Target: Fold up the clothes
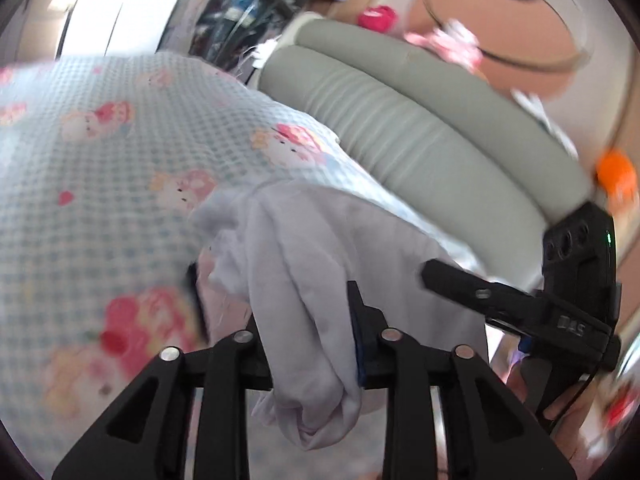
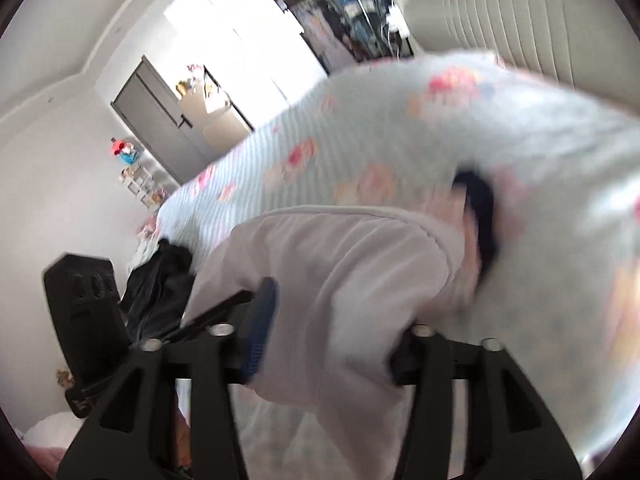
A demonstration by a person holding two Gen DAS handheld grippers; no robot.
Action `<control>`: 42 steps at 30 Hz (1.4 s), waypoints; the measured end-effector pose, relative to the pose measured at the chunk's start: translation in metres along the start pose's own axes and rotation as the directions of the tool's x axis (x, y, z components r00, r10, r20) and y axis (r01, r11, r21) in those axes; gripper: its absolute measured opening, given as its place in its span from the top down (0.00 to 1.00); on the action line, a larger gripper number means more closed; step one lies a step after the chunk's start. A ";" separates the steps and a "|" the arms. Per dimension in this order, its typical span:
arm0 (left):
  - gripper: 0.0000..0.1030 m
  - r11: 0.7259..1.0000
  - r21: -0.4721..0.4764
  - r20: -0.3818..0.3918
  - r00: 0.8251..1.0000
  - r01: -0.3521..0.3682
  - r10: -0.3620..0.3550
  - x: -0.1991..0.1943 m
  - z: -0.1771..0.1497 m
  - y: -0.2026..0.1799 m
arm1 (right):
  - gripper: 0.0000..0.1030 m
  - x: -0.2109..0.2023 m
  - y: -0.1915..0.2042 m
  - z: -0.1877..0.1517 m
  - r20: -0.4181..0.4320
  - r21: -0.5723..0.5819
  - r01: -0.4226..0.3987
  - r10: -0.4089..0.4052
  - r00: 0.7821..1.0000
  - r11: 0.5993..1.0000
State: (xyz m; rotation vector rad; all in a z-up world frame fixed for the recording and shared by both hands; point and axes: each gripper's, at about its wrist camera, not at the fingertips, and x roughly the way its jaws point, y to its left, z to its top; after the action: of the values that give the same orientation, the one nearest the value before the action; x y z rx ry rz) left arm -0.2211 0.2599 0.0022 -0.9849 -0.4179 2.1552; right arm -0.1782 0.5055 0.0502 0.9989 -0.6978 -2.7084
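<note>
White garment (image 1: 304, 288): bunched between left tongs (image 1: 308, 344) and right tongs (image 2: 328, 344), above bed. Grip on either: cannot tell. Checked bedspread (image 1: 120, 140): open ahead. Grey headboard (image 1: 400, 128): bounds far edge.

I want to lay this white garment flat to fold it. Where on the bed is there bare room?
The checked cartoon-print bedspread is bare between the grey padded headboard and the white garment. It is crowded at the grippers, where the garment bunches. A dark garment lies at the bed's edge beyond the left gripper.
</note>
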 end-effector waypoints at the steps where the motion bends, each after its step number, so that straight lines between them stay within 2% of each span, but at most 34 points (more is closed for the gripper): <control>1: 0.47 0.998 -0.065 -0.018 1.000 0.006 -0.007 0.019 0.005 0.015 | 0.32 0.008 -0.010 0.012 0.004 -0.013 0.045 -0.045 0.999 0.999; 2: 0.47 0.991 -0.130 -0.048 0.999 -0.009 0.003 0.040 0.006 0.031 | 0.32 0.020 -0.023 0.021 0.006 -0.029 0.116 -0.116 0.993 0.993; 3: 0.49 0.981 -0.186 -0.106 0.993 -0.063 0.043 0.060 0.002 0.048 | 0.32 0.032 -0.036 0.027 -0.008 -0.032 0.188 -0.188 0.982 0.982; 4: 0.51 0.972 -0.210 -0.155 0.985 -0.103 0.071 0.072 -0.004 0.058 | 0.33 0.047 -0.052 0.027 -0.045 -0.020 0.262 -0.263 0.964 0.965; 5: 0.52 0.973 -0.207 -0.166 0.984 -0.102 0.068 0.075 -0.011 0.063 | 0.39 0.057 -0.064 0.026 -0.073 -0.009 0.301 -0.301 0.951 0.953; 6: 0.53 0.974 -0.204 -0.178 0.982 -0.101 0.065 0.078 -0.019 0.067 | 0.44 0.060 -0.071 0.021 -0.087 0.003 0.295 -0.293 0.952 0.956; 8: 0.53 0.977 -0.192 -0.194 0.979 -0.096 0.058 0.082 -0.031 0.075 | 0.44 0.063 -0.081 0.013 -0.097 0.013 0.291 -0.289 0.952 0.957; 9: 0.53 0.980 -0.178 -0.187 0.981 -0.087 0.053 0.080 -0.032 0.076 | 0.44 0.059 -0.079 0.009 -0.072 -0.009 0.312 -0.312 0.947 0.950; 12: 0.53 0.977 -0.204 -0.136 0.990 -0.053 0.025 0.074 -0.026 0.083 | 0.43 0.045 -0.081 0.003 -0.035 0.018 0.330 -0.329 0.944 0.944; 14: 0.51 0.971 -0.241 -0.087 0.996 0.001 -0.023 0.066 -0.021 0.088 | 0.43 0.037 -0.083 -0.001 -0.018 0.046 0.325 -0.324 0.946 0.945; 17: 0.51 0.956 -0.289 -0.049 0.997 0.046 -0.063 0.064 -0.016 0.093 | 0.43 0.035 -0.084 0.001 -0.011 0.044 0.322 -0.322 0.947 0.946; 18: 0.52 0.955 -0.293 -0.048 0.997 0.041 -0.057 0.068 -0.012 0.093 | 0.42 0.041 -0.084 0.001 -0.029 0.032 0.333 -0.332 0.943 0.942; 21: 0.53 0.952 -0.302 -0.112 0.989 0.059 -0.097 0.091 -0.005 0.091 | 0.42 0.058 -0.087 0.000 -0.082 0.008 0.362 -0.360 0.929 0.932; 22: 0.76 0.954 -0.294 -0.150 0.984 0.052 -0.100 0.099 -0.004 0.089 | 0.42 0.061 -0.091 -0.004 -0.103 0.026 0.367 -0.363 0.926 0.930; 23: 0.89 0.965 -0.262 -0.163 0.984 0.032 -0.077 0.101 -0.003 0.083 | 0.43 0.064 -0.095 -0.008 -0.124 0.044 0.373 -0.366 0.923 0.927; 25: 0.88 0.979 -0.203 -0.176 0.983 0.006 -0.043 0.100 -0.003 0.071 | 0.43 0.060 -0.097 -0.012 -0.122 0.042 0.385 -0.378 0.918 0.922; 26: 0.88 0.981 -0.192 -0.158 0.986 0.020 -0.051 0.093 -0.005 0.065 | 0.43 0.056 -0.096 -0.013 -0.113 0.034 0.392 -0.386 0.916 0.919; 27: 0.89 0.983 -0.179 -0.141 0.988 0.034 -0.060 0.085 -0.006 0.059 | 0.43 0.053 -0.095 -0.014 -0.101 0.019 0.412 -0.408 0.907 0.911; 29: 0.89 0.984 -0.167 -0.110 0.991 0.055 -0.074 0.070 -0.011 0.050 | 0.43 0.048 -0.091 -0.013 -0.068 -0.028 0.486 -0.487 0.871 0.873; 30: 0.88 0.987 -0.158 -0.112 0.992 0.042 -0.060 0.068 -0.016 0.049 | 0.42 0.048 -0.091 -0.013 -0.055 -0.051 0.535 -0.538 0.841 0.843; 31: 0.88 0.989 -0.148 -0.130 0.991 0.011 -0.031 0.069 -0.022 0.050 | 0.42 0.051 -0.093 -0.012 -0.048 -0.073 0.599 -0.602 0.797 0.798; 32: 0.87 0.988 -0.146 -0.181 0.983 -0.047 0.020 0.078 -0.027 0.057 | 0.42 0.053 -0.096 -0.012 -0.054 -0.082 0.631 -0.636 0.770 0.771; 33: 0.83 0.982 -0.158 -0.248 0.967 -0.103 0.061 0.090 -0.032 0.065 | 0.42 0.055 -0.100 -0.012 -0.079 -0.073 0.627 -0.631 0.772 0.776; 34: 0.83 0.977 -0.170 -0.279 0.957 -0.130 0.079 0.095 -0.035 0.071 | 0.42 0.054 -0.101 -0.013 -0.086 -0.062 0.612 -0.615 0.784 0.789; 36: 0.82 0.974 -0.207 -0.219 0.975 -0.090 0.043 0.080 -0.038 0.073 | 0.42 0.042 -0.092 -0.014 -0.055 -0.035 0.547 -0.548 0.834 0.836; 38: 0.75 0.977 -0.205 -0.092 0.995 -0.052 0.033 0.057 -0.040 0.065 | 0.39 0.032 -0.082 -0.016 -0.024 -0.019 0.483 -0.483 0.875 0.876; 39: 0.66 0.981 -0.190 -0.036 0.999 -0.038 0.032 0.049 -0.041 0.058 | 0.34 0.030 -0.076 -0.019 -0.012 -0.025 0.457 -0.457 0.889 0.889; 41: 0.64 0.989 -0.143 0.000 1.000 -0.023 0.023 0.051 -0.041 0.044 | 0.33 0.037 -0.066 -0.022 -0.013 -0.038 0.404 -0.404 0.915 0.914; 42: 0.63 0.992 -0.120 0.000 1.000 -0.029 0.029 0.056 -0.041 0.039 | 0.33 0.045 -0.064 -0.025 -0.038 -0.046 0.397 -0.398 0.916 0.917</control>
State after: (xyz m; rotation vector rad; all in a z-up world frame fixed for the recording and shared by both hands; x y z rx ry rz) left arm -0.2334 0.2736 -0.0752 -1.0619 -0.5426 2.1780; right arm -0.1956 0.5387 -0.0233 1.3169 -0.4743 -3.0102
